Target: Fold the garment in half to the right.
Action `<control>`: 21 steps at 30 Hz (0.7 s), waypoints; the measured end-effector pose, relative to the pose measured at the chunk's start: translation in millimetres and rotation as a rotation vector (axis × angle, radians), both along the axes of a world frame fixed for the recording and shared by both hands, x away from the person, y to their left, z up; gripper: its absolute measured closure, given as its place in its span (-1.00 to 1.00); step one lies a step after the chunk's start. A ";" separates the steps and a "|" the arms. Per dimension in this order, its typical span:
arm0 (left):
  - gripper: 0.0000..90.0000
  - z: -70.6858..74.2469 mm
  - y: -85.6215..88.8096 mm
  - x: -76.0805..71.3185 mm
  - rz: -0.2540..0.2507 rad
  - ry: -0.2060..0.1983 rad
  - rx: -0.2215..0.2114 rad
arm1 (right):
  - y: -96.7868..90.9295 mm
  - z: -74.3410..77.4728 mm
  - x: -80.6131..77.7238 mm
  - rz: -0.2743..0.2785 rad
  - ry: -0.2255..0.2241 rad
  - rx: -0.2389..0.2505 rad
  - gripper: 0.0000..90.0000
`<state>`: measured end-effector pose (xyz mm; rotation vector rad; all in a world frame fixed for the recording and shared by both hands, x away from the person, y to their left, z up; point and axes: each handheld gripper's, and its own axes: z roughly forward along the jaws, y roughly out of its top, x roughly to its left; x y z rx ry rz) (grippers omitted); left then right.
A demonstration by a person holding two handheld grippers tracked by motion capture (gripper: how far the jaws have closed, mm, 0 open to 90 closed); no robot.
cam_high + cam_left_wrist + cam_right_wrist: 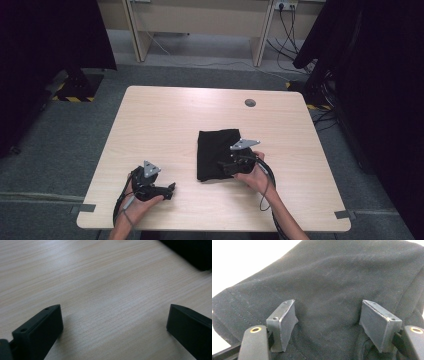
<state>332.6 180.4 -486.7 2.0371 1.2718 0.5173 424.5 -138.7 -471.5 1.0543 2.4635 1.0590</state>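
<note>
Right gripper [328,322] sat jaws wide on folded black cloth [216,152] mid-table; left gripper [115,332] jaws wide near front-left edge.

Your black cloth [216,152] lies folded into a flat upright rectangle on the table [165,120], right of its middle, nearer the near edge. Stitched hem [239,307] along one side; top layer smooth, faint creases.

high view overhead, facing forward-down on table [165,115]; gripper views close, low; right's shares black cloth [215,150]
</note>
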 end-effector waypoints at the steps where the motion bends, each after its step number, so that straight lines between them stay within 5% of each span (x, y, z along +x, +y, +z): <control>1: -1.00 0.0 0.0 0.0 0.000 0.000 0.000 | -0.4 0.6 0.0 0.005 0.002 0.001 -0.34; 7: -1.00 0.0 0.0 0.0 0.000 0.000 0.000 | -12.1 12.4 -1.4 0.024 0.013 0.069 -0.38; 21: -1.00 0.1 0.1 0.0 0.001 0.000 0.000 | -31.9 24.4 -17.6 0.039 -0.020 0.085 -0.43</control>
